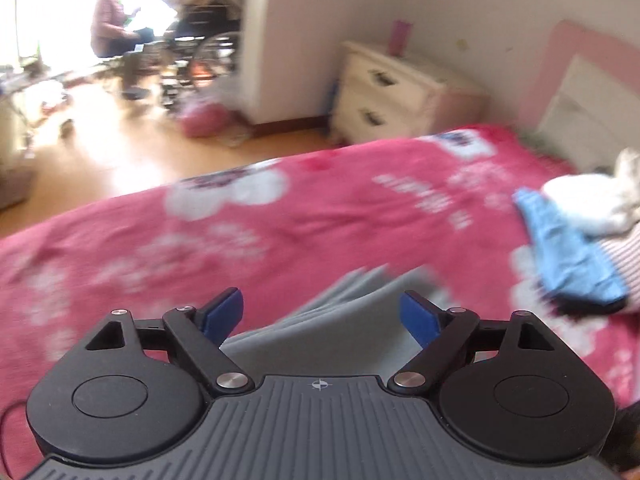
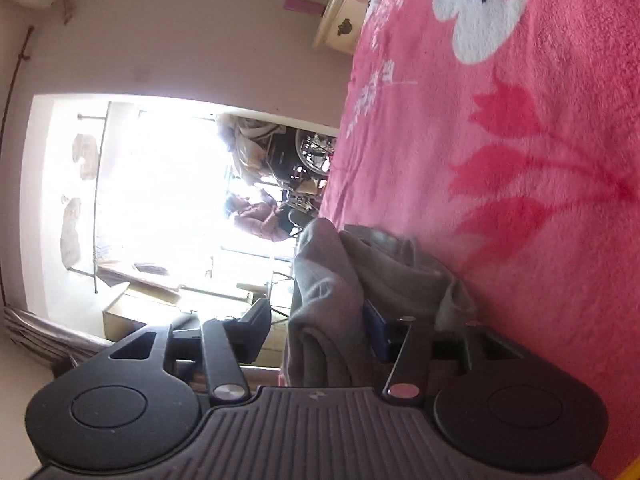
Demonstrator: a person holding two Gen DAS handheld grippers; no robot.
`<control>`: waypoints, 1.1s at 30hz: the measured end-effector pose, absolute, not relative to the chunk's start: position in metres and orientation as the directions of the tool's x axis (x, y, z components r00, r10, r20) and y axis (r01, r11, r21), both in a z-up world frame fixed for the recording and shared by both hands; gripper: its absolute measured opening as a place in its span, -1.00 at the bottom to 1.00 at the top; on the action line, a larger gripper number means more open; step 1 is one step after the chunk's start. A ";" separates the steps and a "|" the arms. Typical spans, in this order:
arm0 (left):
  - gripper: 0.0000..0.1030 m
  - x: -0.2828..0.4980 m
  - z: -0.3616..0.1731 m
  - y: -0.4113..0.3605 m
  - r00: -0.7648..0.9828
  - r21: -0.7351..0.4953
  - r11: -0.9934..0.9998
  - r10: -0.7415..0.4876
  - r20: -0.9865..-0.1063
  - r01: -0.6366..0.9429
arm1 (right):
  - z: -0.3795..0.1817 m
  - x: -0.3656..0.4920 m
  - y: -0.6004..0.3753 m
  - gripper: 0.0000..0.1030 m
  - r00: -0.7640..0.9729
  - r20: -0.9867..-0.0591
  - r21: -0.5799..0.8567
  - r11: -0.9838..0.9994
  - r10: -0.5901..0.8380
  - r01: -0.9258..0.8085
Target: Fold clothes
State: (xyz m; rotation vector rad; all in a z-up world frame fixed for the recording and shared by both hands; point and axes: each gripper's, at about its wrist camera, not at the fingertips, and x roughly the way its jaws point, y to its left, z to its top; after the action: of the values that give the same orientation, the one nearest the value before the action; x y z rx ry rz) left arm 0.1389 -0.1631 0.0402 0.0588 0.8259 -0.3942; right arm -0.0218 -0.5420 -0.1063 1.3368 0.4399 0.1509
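Jaws of left gripper [image 1: 322, 314]: spread wide, nothing clamped; blue pads clear on both sides of a grey garment [image 1: 352, 312] lying just ahead on the bed. Jaws of right gripper [image 2: 316, 330]: parted, rolled a quarter turn, a bunched fold of the same grey garment [image 2: 340, 300] standing between them; blue pad against the cloth on one side, dark finger apart from it on the other, so no firm clamp evident.

Grey garment: gathered in thick, layered folds near the bed edge, on the pink flowered blanket [image 1: 280, 220]. Rolled right-hand pose probably suited to pinching an upright fold edge-on.

Beyond: blue cloth [image 1: 568, 256] and a white item [image 1: 584, 204] heaped together well to the side, likely a pile kept clear of the folding area. Left view blurred; finer detail not readable.
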 end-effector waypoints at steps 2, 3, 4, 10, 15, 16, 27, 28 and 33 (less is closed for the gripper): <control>0.68 0.136 0.031 -0.138 0.618 -0.055 0.953 -0.236 -0.750 0.297 | -0.105 -0.023 -0.544 0.04 0.909 -0.255 0.945 0.283 0.330 0.162; 0.68 0.135 0.026 -0.127 0.613 -0.051 0.962 -0.211 -0.761 0.268 | -0.103 -0.023 -0.544 0.04 0.908 -0.279 0.932 0.317 0.313 0.177; 0.68 0.134 0.020 -0.118 0.605 -0.053 0.969 -0.193 -0.772 0.241 | -0.102 -0.023 -0.545 0.04 0.906 -0.302 0.917 0.351 0.295 0.192; 0.68 0.134 -0.014 -0.085 0.541 -0.160 0.976 -0.214 -0.814 0.144 | -0.071 -0.017 -0.545 0.04 0.905 -0.359 0.821 0.538 0.228 0.191; 0.66 0.151 -0.043 -0.079 0.483 -0.378 0.922 -0.371 -0.793 0.089 | -0.043 0.041 -0.537 0.45 0.844 -0.425 0.765 0.628 0.327 0.141; 0.59 0.155 -0.049 -0.079 0.477 -0.408 0.910 -0.393 -0.786 0.077 | -0.040 0.056 -0.535 0.55 0.824 -0.447 0.752 0.644 0.348 0.136; 0.04 0.166 -0.090 -0.081 0.468 -0.551 0.834 -0.501 -0.728 0.036 | -0.056 0.152 -0.511 0.30 0.618 -0.610 0.682 0.725 0.495 0.092; 0.01 0.166 -0.091 -0.083 0.472 -0.550 0.834 -0.501 -0.725 0.042 | -0.055 0.152 -0.509 0.19 0.624 -0.615 0.663 0.744 0.481 0.080; -0.07 0.160 -0.086 -0.093 0.513 -0.497 0.864 -0.463 -0.722 0.081 | -0.029 0.140 -0.497 -0.55 0.706 -0.566 0.543 0.837 0.425 -0.069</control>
State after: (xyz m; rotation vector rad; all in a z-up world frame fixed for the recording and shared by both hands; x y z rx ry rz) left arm 0.1598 -0.0926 -0.0856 -0.4328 0.9840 -0.3397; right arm 0.1405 -0.4970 -0.0290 0.5184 0.7424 0.2884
